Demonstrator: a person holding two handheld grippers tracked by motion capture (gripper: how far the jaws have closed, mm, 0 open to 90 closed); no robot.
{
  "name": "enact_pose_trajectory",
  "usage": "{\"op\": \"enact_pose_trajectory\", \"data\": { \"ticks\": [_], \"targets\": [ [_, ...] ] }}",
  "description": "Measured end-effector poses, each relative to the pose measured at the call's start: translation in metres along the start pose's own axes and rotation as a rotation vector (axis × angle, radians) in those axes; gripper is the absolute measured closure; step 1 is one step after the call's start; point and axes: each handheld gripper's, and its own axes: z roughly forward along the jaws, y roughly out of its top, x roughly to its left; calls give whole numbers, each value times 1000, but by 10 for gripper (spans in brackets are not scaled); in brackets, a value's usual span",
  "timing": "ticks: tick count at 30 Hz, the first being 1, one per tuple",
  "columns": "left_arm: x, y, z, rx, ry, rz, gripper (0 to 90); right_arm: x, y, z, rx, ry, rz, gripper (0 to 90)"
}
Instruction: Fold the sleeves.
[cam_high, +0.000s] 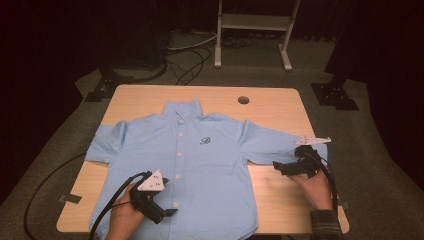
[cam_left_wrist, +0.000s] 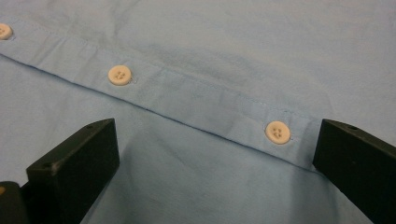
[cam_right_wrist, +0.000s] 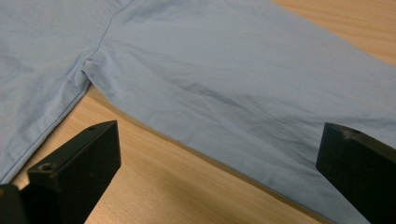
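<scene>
Light blue short-sleeved shirt (cam_high: 210, 155) lies flat, front up, buttoned, across the middle of the wooden table (cam_high: 280, 195); collar at 12 o'clock, hem at 6 o'clock over the near edge.

Left gripper (cam_high: 167, 212) sits over the lower front of the shirt at about 7 o'clock from its centre, held by the person's left hand (cam_high: 122, 220). The left gripper view adds what the high view cannot resolve: jaws wide apart, nothing between them but cloth, with the button placket (cam_left_wrist: 196, 102) running across and one white button (cam_left_wrist: 278, 132) just inside the right-hand jaw.

Right gripper (cam_high: 280, 167) sits at 3 o'clock, by the shirt's sleeve (cam_high: 280, 145), over bare wood. Right gripper view: jaws spread apart, gripping nothing; sleeve's lower edge (cam_right_wrist: 210, 156) crosses between them, underarm seam (cam_right_wrist: 86, 70) at 10 o'clock.

High view alone shows a round hole (cam_high: 243, 100) in the table's far edge.
</scene>
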Motion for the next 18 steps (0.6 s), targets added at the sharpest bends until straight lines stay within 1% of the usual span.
{"op": "enact_pose_trajectory", "data": {
  "ticks": [2,7,13,18],
  "targets": [
    [0,0,0,0,0,0,0,-2,-1,-1,-1,2,0,0],
    [0,0,0,0,0,0,0,-7,-3,-4,-5,-11,1,0],
    [0,0,0,0,0,0,0,-16,-6,-9,-15,-25,17,0],
    [0,0,0,0,0,-1,0,-26,-11,-14,-16,-58,38,0]
  ]
}}
